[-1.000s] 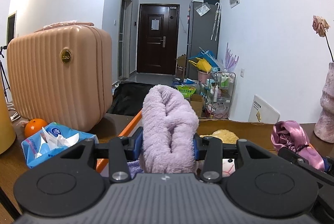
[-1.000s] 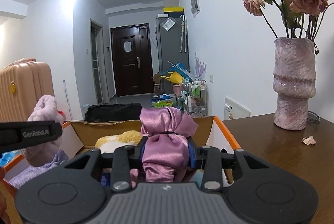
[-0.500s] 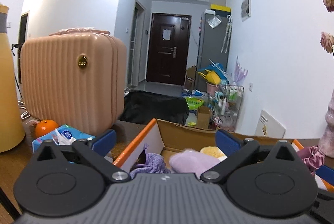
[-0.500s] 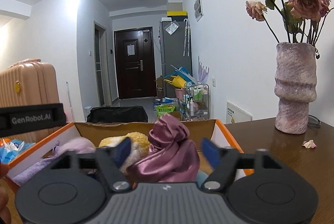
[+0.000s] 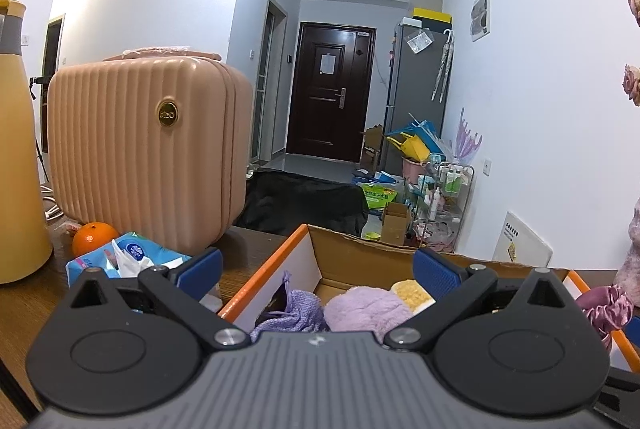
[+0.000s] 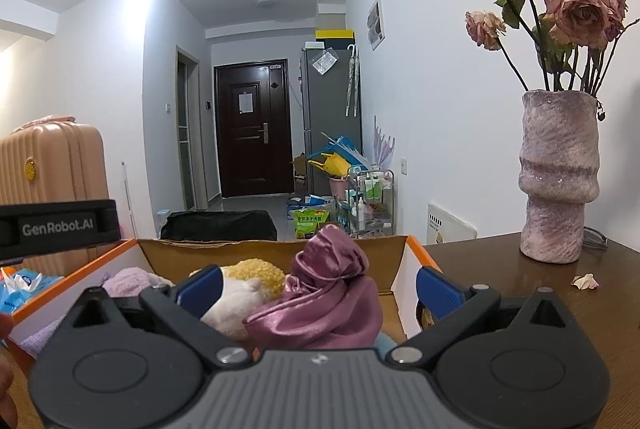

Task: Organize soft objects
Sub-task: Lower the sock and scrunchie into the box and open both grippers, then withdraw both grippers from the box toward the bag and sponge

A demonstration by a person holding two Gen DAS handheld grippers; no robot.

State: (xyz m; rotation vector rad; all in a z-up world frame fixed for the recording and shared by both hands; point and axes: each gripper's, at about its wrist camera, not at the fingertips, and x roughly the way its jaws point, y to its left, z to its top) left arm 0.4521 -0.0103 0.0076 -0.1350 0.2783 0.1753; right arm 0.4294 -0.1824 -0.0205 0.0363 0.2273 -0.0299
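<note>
A cardboard box [image 5: 360,253] with orange rims stands on the brown table under both grippers. My left gripper [image 5: 316,269] is open above it, with nothing touching its blue pads. Below it in the box lie a lilac fluffy piece [image 5: 364,311], a purple knit cloth [image 5: 296,309] and a yellow plush [image 5: 412,291]. My right gripper [image 6: 319,285] has its jaws opening; a purple satin cloth [image 6: 332,293] rests between them in the box [image 6: 264,251], free of both pads. A white and yellow plush toy [image 6: 248,277] lies left of it.
A pink ribbed suitcase [image 5: 148,153], an orange [image 5: 94,233], a blue tissue pack [image 5: 128,261] and a yellow bottle [image 5: 16,169] stand left of the box. A pink vase [image 6: 558,181] with dried roses and a fallen petal [image 6: 585,281] are at the right.
Both grippers went from shut to wide open. The lilac fluffy piece left the left jaws and dropped into the box. The satin cloth slipped from the right pads and sagged into the box.
</note>
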